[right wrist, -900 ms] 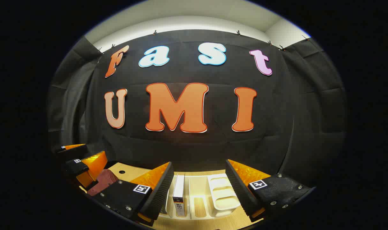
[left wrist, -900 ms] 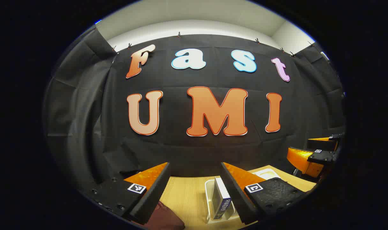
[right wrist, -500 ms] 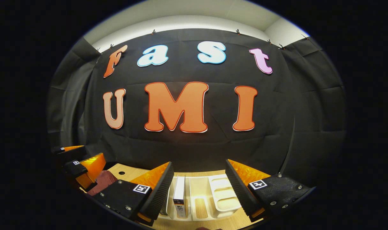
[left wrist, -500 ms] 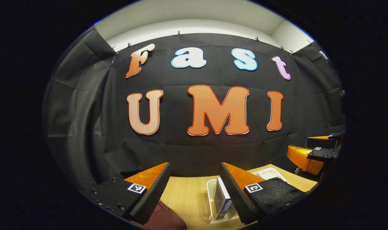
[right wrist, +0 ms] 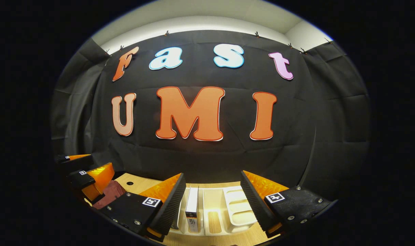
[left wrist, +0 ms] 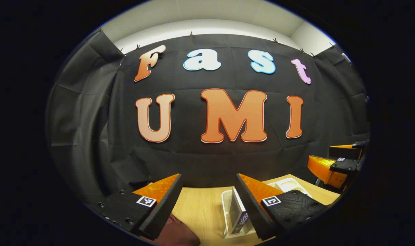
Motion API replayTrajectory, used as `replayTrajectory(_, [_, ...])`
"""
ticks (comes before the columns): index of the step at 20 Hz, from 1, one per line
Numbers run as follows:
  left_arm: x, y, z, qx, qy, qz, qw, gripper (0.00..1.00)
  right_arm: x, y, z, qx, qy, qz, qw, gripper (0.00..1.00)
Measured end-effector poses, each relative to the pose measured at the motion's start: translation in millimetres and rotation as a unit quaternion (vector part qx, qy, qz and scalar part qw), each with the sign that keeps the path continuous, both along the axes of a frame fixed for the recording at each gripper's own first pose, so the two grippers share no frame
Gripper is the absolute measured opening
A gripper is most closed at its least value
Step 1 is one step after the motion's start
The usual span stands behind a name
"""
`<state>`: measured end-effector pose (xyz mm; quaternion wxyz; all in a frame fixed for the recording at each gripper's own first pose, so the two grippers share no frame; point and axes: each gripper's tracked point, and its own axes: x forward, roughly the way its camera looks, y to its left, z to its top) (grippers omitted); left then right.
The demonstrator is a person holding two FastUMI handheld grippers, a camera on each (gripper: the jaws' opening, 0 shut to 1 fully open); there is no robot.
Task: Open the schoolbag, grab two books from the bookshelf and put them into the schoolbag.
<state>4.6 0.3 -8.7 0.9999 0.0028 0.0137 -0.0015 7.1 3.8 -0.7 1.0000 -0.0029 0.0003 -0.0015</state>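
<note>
A white slotted bookshelf stands on the wooden table, with one book upright in a left slot. In the left gripper view the same book stands in the bookshelf, right beside my inner finger. A dark red schoolbag lies at the bottom of that view; its corner lies low on the left in the right gripper view. My left gripper is open and holds nothing. My right gripper is open above the shelf and holds nothing.
The wooden table runs up to the black cloth wall. A small round hole marks the tabletop near the bag. The other gripper shows at the right edge of the left gripper view and at the left edge of the right gripper view.
Both views have tilted slightly, so the shelf and book sit a little lower in the frames. Both grippers stay open.
</note>
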Motion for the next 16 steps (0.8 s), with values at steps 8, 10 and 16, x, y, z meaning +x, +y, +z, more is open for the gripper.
replayTrajectory(8, [-0.7,0.2,-2.5,0.006,0.008,-0.001,1.0,0.94,-0.6,-1.1,-2.2,0.0,0.003,-0.001,1.0,0.95])
replayTrajectory(10, [-0.7,0.7,-3.0,0.008,0.01,0.0,1.0,0.94,-0.9,-1.8,-1.2,-0.006,0.002,-0.001,1.0,0.95])
replayTrajectory(16, [-1.4,-0.3,-3.8,0.012,0.013,-0.003,1.0,0.94,-2.4,-2.9,2.3,-0.001,-0.005,0.002,1.0,0.95])
